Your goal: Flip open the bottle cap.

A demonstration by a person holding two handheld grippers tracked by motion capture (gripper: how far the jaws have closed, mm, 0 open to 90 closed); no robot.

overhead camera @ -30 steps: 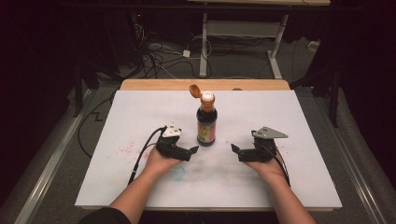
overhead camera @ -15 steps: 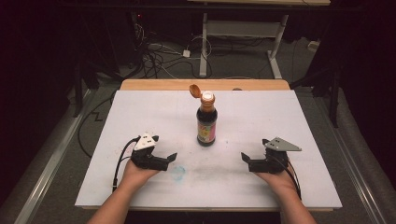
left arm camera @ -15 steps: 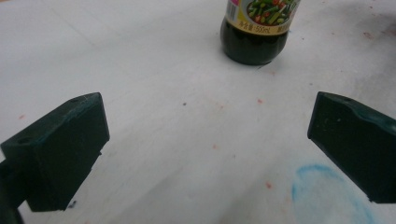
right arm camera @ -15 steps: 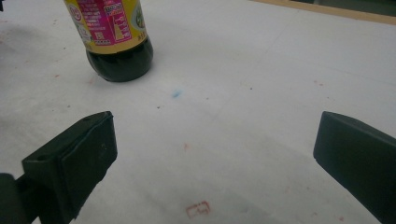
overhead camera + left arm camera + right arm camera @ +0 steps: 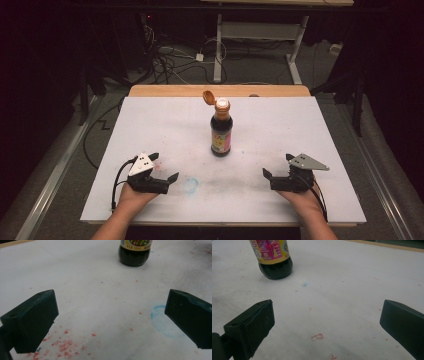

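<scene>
A dark sauce bottle [image 5: 221, 131] stands upright at the middle of the white table top [image 5: 150, 120], its orange flip cap [image 5: 208, 96] hinged open. The bottle's base [image 5: 134, 255] is far ahead in the left gripper view, and its labelled lower part [image 5: 273, 258] sits at the upper left of the right gripper view. My left gripper [image 5: 163, 167] rests near the front left, open, nothing between its jaws. My right gripper [image 5: 277, 165] rests near the front right, open and empty. Both are well short of the bottle.
Red specks [image 5: 67, 343] and a blue ring stain [image 5: 162, 321] mark the white surface near the left gripper. A wooden strip [image 5: 220, 90] runs along the table's far edge. Cables [image 5: 170, 55] and desk legs [image 5: 295, 47] lie on the floor beyond.
Both hands have drawn back from beside the bottle toward the front edge and spread apart. The bottle stays in place.
</scene>
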